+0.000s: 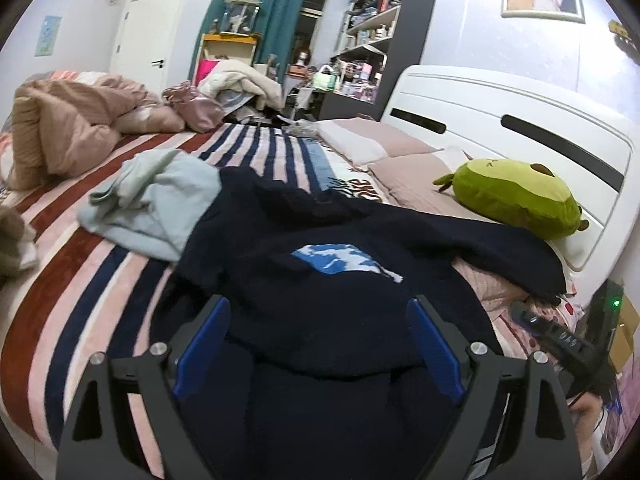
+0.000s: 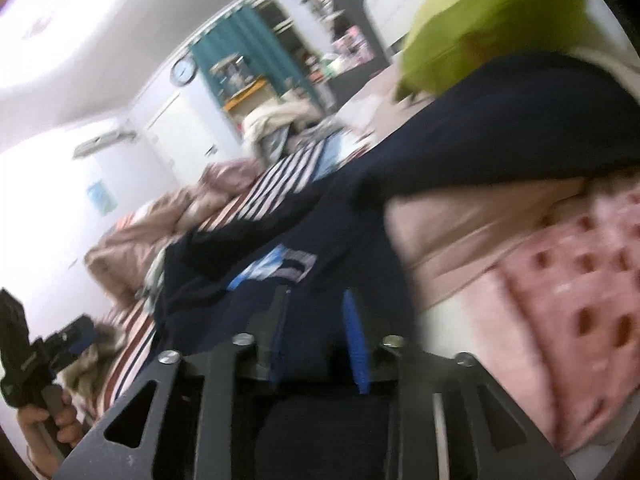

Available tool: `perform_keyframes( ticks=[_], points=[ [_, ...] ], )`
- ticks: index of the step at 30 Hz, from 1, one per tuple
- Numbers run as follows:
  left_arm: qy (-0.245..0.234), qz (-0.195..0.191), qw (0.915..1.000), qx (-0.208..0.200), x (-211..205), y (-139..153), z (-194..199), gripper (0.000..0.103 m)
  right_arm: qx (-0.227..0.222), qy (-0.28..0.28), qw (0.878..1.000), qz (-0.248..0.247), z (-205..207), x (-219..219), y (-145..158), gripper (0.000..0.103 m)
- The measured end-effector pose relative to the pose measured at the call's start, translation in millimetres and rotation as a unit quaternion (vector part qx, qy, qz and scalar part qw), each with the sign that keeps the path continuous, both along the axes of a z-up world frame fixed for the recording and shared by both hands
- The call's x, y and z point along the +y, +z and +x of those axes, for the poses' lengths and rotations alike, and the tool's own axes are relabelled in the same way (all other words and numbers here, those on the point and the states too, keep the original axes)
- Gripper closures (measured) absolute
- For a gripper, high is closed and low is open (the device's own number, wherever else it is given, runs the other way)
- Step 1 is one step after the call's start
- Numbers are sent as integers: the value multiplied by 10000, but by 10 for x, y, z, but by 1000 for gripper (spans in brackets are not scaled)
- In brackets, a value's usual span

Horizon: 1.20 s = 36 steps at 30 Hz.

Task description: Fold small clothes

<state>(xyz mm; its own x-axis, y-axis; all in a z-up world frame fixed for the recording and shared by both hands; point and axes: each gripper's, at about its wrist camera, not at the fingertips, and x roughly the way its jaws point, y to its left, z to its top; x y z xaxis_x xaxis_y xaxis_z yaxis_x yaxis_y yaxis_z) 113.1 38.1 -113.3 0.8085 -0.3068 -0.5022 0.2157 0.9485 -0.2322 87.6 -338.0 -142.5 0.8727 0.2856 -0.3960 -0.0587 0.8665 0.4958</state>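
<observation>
Here, the left gripper (image 1: 320, 344) gapes wide over a navy sweater (image 1: 320, 292) (blue patch uppermost). The right gripper (image 2: 320, 340) stands slightly parted, navy cloth between its pads; whether they pinch it, the blur hides.

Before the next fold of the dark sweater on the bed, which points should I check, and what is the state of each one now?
1. Left gripper open and holding nothing: ok, its jaws stand wide over the navy sweater.
2. Right gripper free of the cloth: cannot tell; its jaws are narrow, the picture is blurred, and dark fabric lies between them.
3. Sweater flat: not ok, the body is bunched and wrinkled.
4. Sleeve clear of other things: not ok, it runs beside the green plush toy.
5. Space on the other side: not ok, the light blue garment lies against the sweater.
</observation>
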Motion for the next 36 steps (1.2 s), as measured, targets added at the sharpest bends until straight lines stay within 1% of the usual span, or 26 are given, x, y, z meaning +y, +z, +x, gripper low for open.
perform_keyframes(
  ticks=[3,5,8,12,15,16,17,18,20,21,22,23,25,26,28,30,32,33,34,36],
  points=[
    [-60,82,9999,-9,-93,16,56,15,-5,-575,9983,14,-56,-381,68,59],
    [-82,103,9999,1,-131,11,87,15,74,-958,9953,143,-45,-675,90,33],
    [-108,170,9998,54,-202,-2,130,15,259,-1239,9911,419,54,-1085,73,27],
    [-65,267,9996,58,-293,12,187,15,666,-1139,9881,796,347,-1488,-67,22],
    [-66,292,9995,66,-355,28,224,15,951,-1011,9859,933,597,-1636,-226,20],
    [-64,309,9995,66,-368,30,230,15,923,-1004,9858,982,644,-1676,-255,20],
    [-61,354,9993,70,-390,32,242,15,744,-1019,9862,1070,663,-1705,-272,20],
    [-56,386,9992,71,-404,33,253,15,573,-1059,9861,1145,652,-1728,-268,21],
    [-33,443,9990,67,-420,33,277,15,213,-1065,9862,1247,590,-1750,-224,27],
    [-20,460,9989,70,-431,32,293,15,10,-1077,9864,1240,547,-1752,-185,28],
    [-5,460,9989,78,-434,30,314,15,-177,-1076,9868,1197,502,-1747,-147,30],
    [7,455,9989,81,-445,31,327,15,-347,-1050,9870,1170,464,-1740,-120,36],
    [4,428,9990,85,-458,28,350,15,-682,-979,9858,1180,423,-1738,-54,43],
    [-5,424,9991,85,-471,31,355,15,-796,-908,9855,1190,434,-1736,-24,43],
    [-20,454,9989,63,-492,37,355,15,-745,-840,9881,1051,531,-1715,17,43],
    [-9,468,9989,36,-492,42,348,15,-640,-833,9906,870,646,-1669,33,57],
    [31,445,9990,-1,-460,50,326,15,-566,-878,9921,698,721,-1609,73,95],
    [47,431,9991,-14,-441,52,317,15,-613,-929,9921,579,730,-1579,115,96],
    [71,418,9991,-26,-423,55,309,15,-711,-994,9915,450,756,-1532,244,97],
    [142,396,9991,-56,-355,64,281,15,-1006,-1095,9888,137,705,-1435,439,97]
  ],
)
